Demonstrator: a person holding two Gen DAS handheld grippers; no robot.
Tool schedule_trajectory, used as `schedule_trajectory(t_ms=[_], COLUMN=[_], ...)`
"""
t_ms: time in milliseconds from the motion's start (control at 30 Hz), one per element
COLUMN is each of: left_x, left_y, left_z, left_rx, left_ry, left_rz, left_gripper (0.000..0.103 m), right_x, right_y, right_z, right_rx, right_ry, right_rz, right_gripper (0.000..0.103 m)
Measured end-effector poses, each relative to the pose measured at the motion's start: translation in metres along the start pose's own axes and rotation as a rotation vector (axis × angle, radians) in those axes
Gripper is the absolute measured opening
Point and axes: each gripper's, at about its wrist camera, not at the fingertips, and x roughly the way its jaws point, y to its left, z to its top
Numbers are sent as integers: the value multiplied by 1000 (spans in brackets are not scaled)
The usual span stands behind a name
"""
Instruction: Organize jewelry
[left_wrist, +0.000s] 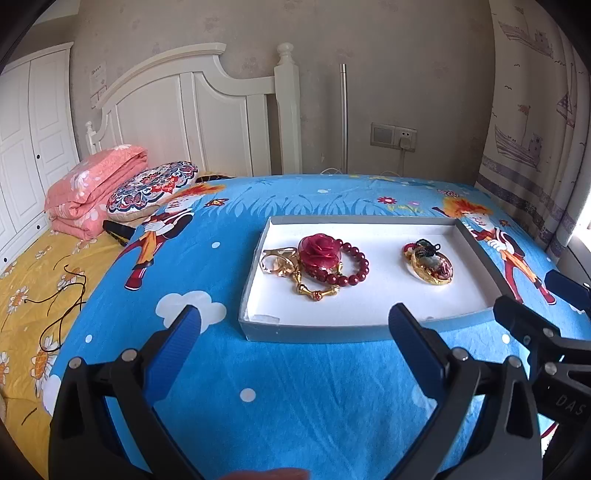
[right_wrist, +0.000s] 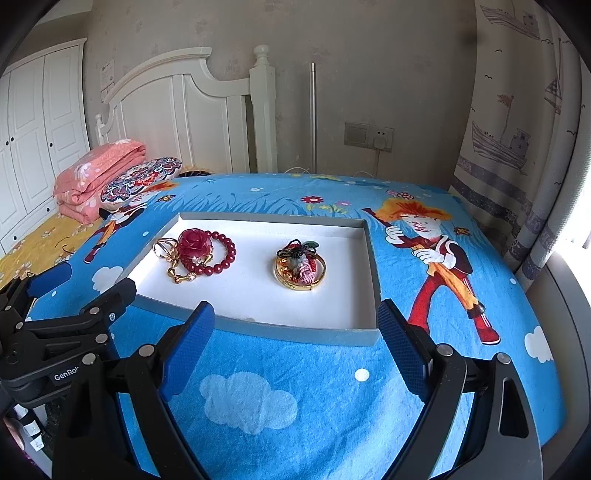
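Jewelry fills the tray; both claws gape wide; only the left view shows a black cord.

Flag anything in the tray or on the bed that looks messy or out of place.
In the tray, the red bead bracelet, rose ornament and gold pieces lie heaped and overlapping at its left end. A dark cord straggles loose on the yellow sheet.
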Motion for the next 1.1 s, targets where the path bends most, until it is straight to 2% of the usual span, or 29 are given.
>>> schedule_trajectory(t_ms=[833,933,1033,1100], left_x=[19,19,25,32], left_y=[-2,-3,0,14], left_z=[3,0,3,6], left_rx=[-15,-8,28,43], left_ry=[50,26,64,95], left_rz=[-20,4,-21,-23], left_gripper=[99,99,99,99], right_x=[12,14,16,18], right_y=[1,1,-9,-33], right_z=[0,0,1,3], right_rx=[-3,-10,-11,25], right_ry=[26,28,25,30], right_rz=[-8,-8,-38,-64], right_gripper=[84,84,84,84])
